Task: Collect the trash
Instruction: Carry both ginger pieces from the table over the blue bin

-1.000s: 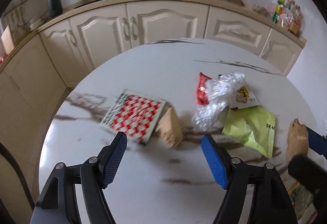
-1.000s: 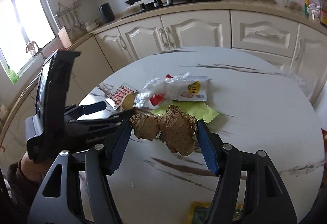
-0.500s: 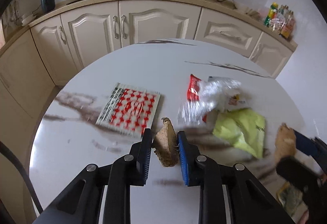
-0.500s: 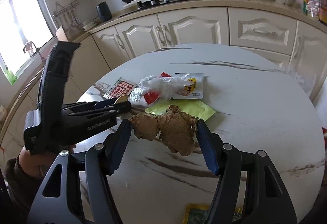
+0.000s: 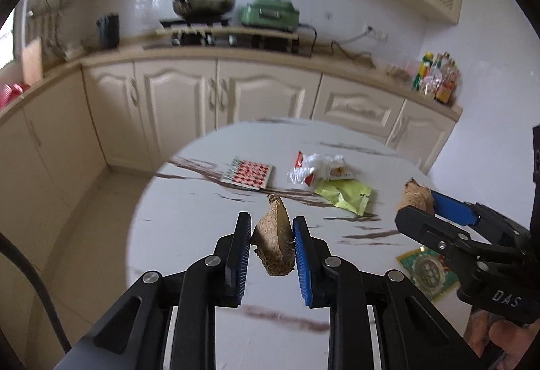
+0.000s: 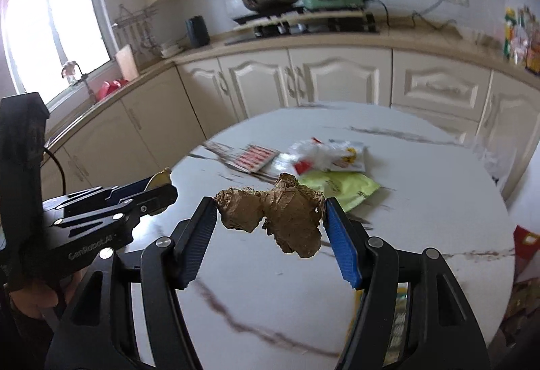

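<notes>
Lifted off the table, left claw (image 5: pixel 271 247) (marked "GenRobot.AI") grips peel (image 5: pixel 274 242); right claw (image 6: pixel 270 231) grips ginger (image 6: pixel 280 218).

Daylight glare from window (image 6: pixel 50 32) at left; background motion-blurred; fisheye bending, dark vignette at edges.

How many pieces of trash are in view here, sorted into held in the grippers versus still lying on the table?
Held in grippers: 2, the brown wedge and the ginger-like lump.
Flat packets on table: 4, red-checked, white-and-red, yellow-green, green-and-gold.
Crumpled clear plastic: 1.
Total: 7.
</notes>
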A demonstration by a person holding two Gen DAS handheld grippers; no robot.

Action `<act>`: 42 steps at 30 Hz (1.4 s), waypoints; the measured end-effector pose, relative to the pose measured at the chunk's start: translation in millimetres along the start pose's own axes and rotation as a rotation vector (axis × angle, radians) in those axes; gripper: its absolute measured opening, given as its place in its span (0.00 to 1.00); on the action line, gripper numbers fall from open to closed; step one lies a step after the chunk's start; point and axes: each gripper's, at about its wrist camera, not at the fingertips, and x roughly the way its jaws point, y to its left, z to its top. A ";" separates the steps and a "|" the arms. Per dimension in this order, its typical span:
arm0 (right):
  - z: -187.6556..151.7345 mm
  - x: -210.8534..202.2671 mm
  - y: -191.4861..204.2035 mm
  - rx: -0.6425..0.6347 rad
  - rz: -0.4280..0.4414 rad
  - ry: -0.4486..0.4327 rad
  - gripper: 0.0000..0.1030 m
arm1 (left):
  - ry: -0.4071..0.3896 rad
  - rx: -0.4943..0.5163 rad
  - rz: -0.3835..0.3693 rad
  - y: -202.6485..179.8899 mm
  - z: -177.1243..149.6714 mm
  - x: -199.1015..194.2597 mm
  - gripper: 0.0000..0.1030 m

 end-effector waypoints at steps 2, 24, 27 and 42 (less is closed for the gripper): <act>-0.5 -15.3 20.0 -0.029 -0.005 -0.020 0.60 | -0.036 -0.001 0.020 3.4 -9.1 -28.7 0.20; -35.7 -93.7 306.1 -0.397 0.104 -0.272 0.61 | -0.403 -0.155 0.481 96.1 -158.9 -311.0 0.21; -39.3 -84.4 329.9 -0.423 0.127 -0.271 0.61 | -0.422 -0.179 0.531 103.3 -176.5 -323.2 0.21; -63.2 33.4 398.5 -0.506 0.213 -0.149 0.61 | -0.305 -0.271 0.695 159.6 -161.8 -191.9 0.21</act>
